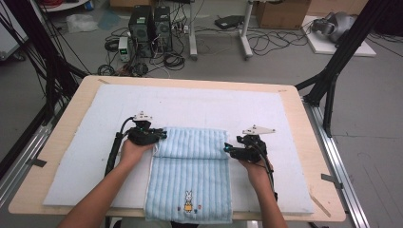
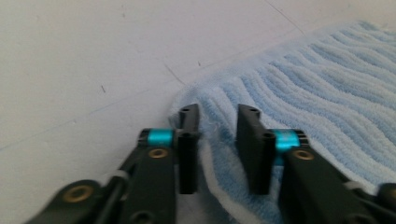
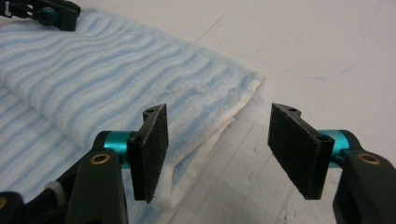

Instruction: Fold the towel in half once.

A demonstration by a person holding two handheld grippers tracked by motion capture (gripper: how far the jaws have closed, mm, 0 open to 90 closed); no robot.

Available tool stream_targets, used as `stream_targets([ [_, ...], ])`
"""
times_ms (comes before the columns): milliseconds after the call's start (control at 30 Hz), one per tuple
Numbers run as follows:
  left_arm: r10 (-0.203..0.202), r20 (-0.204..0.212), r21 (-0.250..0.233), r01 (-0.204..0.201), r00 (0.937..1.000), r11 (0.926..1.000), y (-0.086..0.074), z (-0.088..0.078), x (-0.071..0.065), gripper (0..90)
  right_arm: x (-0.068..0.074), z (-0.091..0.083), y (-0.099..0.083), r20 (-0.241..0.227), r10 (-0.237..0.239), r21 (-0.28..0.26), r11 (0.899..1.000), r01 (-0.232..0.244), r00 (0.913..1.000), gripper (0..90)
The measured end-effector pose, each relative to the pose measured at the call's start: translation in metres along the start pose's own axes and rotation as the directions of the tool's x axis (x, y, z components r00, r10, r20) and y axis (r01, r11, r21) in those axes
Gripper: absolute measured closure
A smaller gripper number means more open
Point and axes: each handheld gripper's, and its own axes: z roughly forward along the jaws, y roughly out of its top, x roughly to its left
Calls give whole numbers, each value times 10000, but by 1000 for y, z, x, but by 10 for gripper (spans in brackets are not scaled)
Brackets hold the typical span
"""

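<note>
Little rabbit picture (image 1: 188,201) sits on the part of the blue towel (image 1: 190,187) closest to the person, where the towel hangs a bit over the table's (image 1: 62,142) front edge. Its far end is folded back toward the person, so it looks like the towel is being folded. At the fold's left corner, the left gripper (image 1: 161,135) has its jaws a little apart with the towel edge between them, not squeezed yet. At the fold's right corner, the right gripper (image 1: 227,148) has its jaws wide apart, one over the towel and one over the white mat (image 1: 285,123), holding nothing. Both sides of the mat are bare, so the hands have lots of room.
</note>
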Motion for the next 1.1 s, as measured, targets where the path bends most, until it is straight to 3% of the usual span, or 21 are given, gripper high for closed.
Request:
stream_targets([
  [100,-147,136,-223,150,9998,9996,1,-2,1,859,-3,5,6,41,86,59,9999,-86,10000,373],
  [333,-274,403,-523,295,9988,9982,2,-6,4,867,-8,32,26,224,393,657,9970,-407,9990,379],
  [567,-495,608,-718,538,9969,9960,2,-9,8,871,-3,66,41,417,-51,1500,9887,-12,9991,418],
  [633,-529,640,-805,580,9965,9951,3,-10,8,871,0,74,44,383,-467,1896,9811,386,9982,595],
  [667,-532,641,-815,584,9965,9950,3,-11,9,871,3,75,44,459,-1065,1952,9761,956,9933,692],
  [700,-546,659,-879,604,9963,9943,3,-12,9,871,4,75,45,261,-1193,1902,9753,1123,9925,789],
  [767,-551,742,-997,623,9957,9931,4,-15,10,872,6,75,46,379,-1391,1910,9730,1295,9895,846],
  [900,-620,959,-1276,741,9935,9891,6,-21,11,872,3,67,47,315,-1100,1538,9826,1040,9934,859],
  [1100,-496,1327,-1759,727,9899,9817,11,-38,3,872,8,47,51,242,-1186,798,9900,1163,9926,858],
])
